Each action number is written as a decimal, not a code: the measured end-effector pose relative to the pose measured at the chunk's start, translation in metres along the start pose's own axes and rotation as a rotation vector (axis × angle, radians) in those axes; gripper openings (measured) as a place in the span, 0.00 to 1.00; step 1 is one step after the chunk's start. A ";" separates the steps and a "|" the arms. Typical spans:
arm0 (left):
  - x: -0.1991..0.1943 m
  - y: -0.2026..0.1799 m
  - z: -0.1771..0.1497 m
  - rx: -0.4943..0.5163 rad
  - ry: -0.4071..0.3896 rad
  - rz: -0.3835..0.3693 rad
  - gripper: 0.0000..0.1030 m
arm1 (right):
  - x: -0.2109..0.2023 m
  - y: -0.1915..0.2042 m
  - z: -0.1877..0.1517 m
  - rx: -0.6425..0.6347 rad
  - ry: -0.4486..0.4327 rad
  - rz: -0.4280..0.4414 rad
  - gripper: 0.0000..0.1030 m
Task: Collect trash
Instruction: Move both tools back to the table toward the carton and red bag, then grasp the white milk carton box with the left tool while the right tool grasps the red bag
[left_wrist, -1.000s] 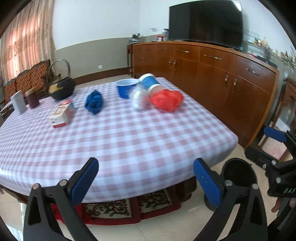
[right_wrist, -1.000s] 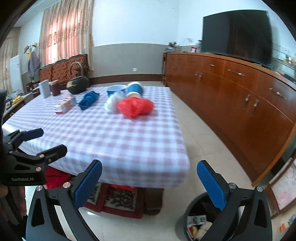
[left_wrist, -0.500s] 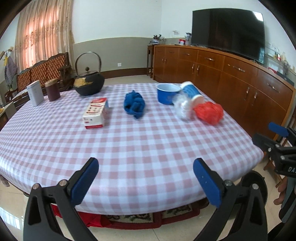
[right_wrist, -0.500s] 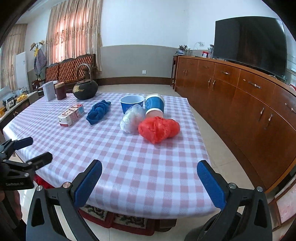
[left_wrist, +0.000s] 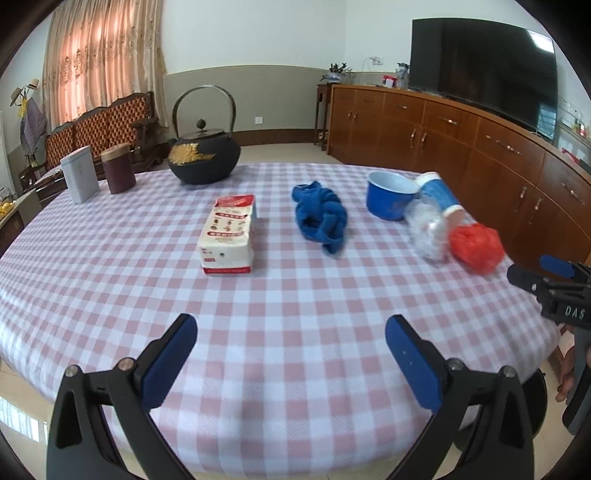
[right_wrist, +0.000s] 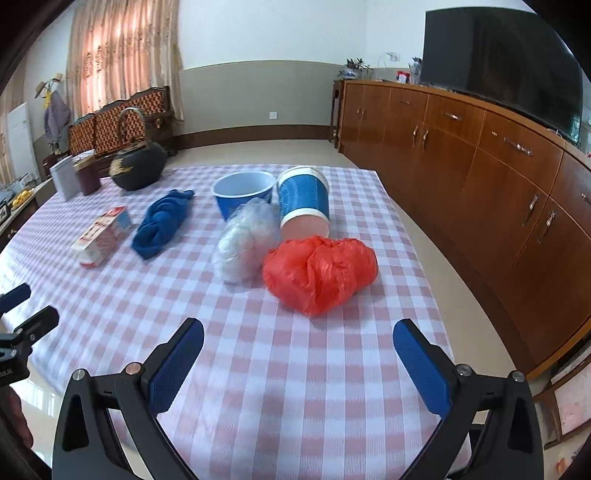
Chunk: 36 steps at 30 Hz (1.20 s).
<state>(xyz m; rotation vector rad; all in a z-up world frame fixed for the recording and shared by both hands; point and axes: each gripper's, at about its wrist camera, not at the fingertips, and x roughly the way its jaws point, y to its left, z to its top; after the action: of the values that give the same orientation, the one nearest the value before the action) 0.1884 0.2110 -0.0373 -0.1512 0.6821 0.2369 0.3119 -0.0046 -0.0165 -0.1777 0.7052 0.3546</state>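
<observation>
On the pink checked table (right_wrist: 280, 354) lie a crumpled red plastic bag (right_wrist: 320, 272), a clear plastic bag (right_wrist: 246, 240), a tipped blue paper cup (right_wrist: 303, 202), an upright blue paper bowl (right_wrist: 243, 192), a blue cloth (right_wrist: 162, 222) and a red-and-white carton (right_wrist: 100, 236). My right gripper (right_wrist: 299, 363) is open and empty, just short of the red bag. My left gripper (left_wrist: 291, 356) is open and empty over the table's near edge, short of the carton (left_wrist: 229, 234) and cloth (left_wrist: 320, 216). The red bag (left_wrist: 477, 249) lies at the right in the left wrist view.
A black iron kettle (left_wrist: 202, 155), a brown canister (left_wrist: 117, 169) and a grey tin (left_wrist: 79, 179) stand at the table's far left. A long wooden sideboard (right_wrist: 480, 155) with a TV runs along the right. A dark bin (left_wrist: 532, 397) stands on the floor by the table's right corner.
Both grippers have risen and moved in over the table. The bin has dropped out of the right wrist view. The left view has swung left onto the carton and cloth.
</observation>
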 end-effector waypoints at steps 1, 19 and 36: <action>0.004 0.001 0.001 -0.001 0.003 -0.002 0.99 | 0.005 -0.001 0.002 0.005 0.004 -0.002 1.00; 0.053 0.004 0.024 -0.028 0.041 0.014 0.99 | 0.070 -0.025 0.019 0.047 0.086 -0.005 0.95; 0.079 0.033 0.042 -0.075 0.106 0.009 0.91 | 0.079 -0.029 0.023 0.031 0.089 0.073 0.32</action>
<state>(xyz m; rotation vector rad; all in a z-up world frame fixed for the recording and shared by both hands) 0.2645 0.2653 -0.0581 -0.2336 0.7796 0.2643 0.3924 -0.0041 -0.0502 -0.1394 0.8057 0.4069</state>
